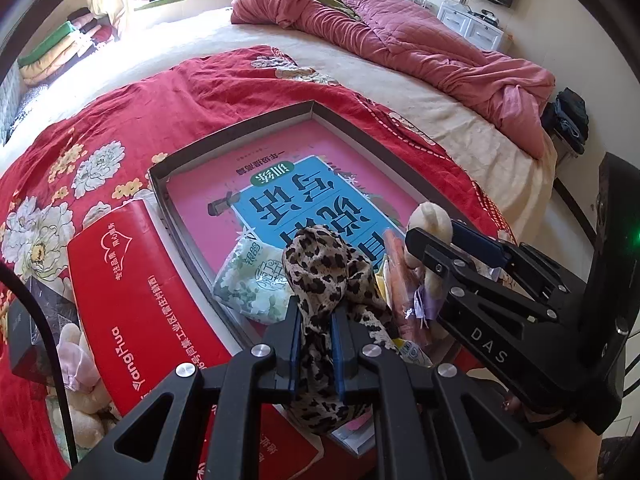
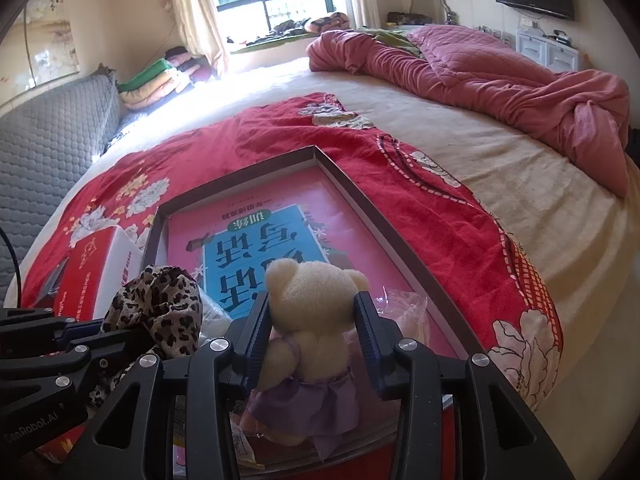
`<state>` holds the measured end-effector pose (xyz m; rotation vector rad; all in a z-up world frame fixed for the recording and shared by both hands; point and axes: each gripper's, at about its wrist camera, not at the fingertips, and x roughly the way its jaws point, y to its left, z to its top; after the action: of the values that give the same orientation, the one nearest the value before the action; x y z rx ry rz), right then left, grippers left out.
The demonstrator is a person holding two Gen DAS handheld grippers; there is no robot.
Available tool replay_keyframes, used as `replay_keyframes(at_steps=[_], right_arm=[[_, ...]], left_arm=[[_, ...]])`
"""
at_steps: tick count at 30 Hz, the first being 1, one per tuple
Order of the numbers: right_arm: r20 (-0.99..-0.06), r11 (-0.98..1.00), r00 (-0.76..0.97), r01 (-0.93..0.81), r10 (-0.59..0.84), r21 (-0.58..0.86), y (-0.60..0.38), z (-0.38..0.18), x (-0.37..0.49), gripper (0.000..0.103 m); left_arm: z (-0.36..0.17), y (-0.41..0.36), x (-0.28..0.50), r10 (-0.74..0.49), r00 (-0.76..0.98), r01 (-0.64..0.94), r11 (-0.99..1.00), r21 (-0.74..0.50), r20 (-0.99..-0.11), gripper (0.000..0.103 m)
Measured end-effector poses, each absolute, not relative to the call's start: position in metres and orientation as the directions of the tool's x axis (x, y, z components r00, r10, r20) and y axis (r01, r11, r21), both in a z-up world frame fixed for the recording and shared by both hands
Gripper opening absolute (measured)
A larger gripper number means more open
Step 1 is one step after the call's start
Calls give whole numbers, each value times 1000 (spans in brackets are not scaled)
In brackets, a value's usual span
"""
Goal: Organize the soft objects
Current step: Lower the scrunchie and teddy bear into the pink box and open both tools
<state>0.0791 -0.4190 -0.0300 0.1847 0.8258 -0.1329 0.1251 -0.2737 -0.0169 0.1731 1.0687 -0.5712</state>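
A wide bed (image 2: 460,184) fills the room, a red floral cover (image 2: 256,140) spread over its near half and a pink quilt (image 2: 500,76) heaped at the far side. On the red cover lies a shallow open box (image 2: 352,192), its bottom lined with a pink and blue printed sheet (image 2: 256,240). A red carton (image 1: 132,280) sits just beside its left wall.

Both hands are over the near end of the box. The left claw (image 1: 316,316) is pinched tight on a leopard-print cloth (image 1: 320,264); the right claw (image 2: 314,320) is closed on a cream teddy bear (image 2: 312,308) in a purple skirt.

A green-patterned soft packet (image 1: 252,284) and a clear wrapped item (image 2: 404,312) already lie in the box, so I'd say sorting is partly done. The cloth and bear remain to be set down, and another plush toy (image 1: 80,380) waits outside by the carton.
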Motion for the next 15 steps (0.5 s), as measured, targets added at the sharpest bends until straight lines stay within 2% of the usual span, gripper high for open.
replay_keyframes(at_steps=[9, 15], right_arm=[[-736, 974, 676, 185, -30, 131, -420, -35, 80, 45], [-729, 975, 685, 173, -14, 143, -418, -35, 79, 55]], left_arm=[[-25, -277, 131, -335, 340, 508, 852, -128, -879, 13], [-25, -279, 135, -327, 338, 502, 856, -125, -883, 13]])
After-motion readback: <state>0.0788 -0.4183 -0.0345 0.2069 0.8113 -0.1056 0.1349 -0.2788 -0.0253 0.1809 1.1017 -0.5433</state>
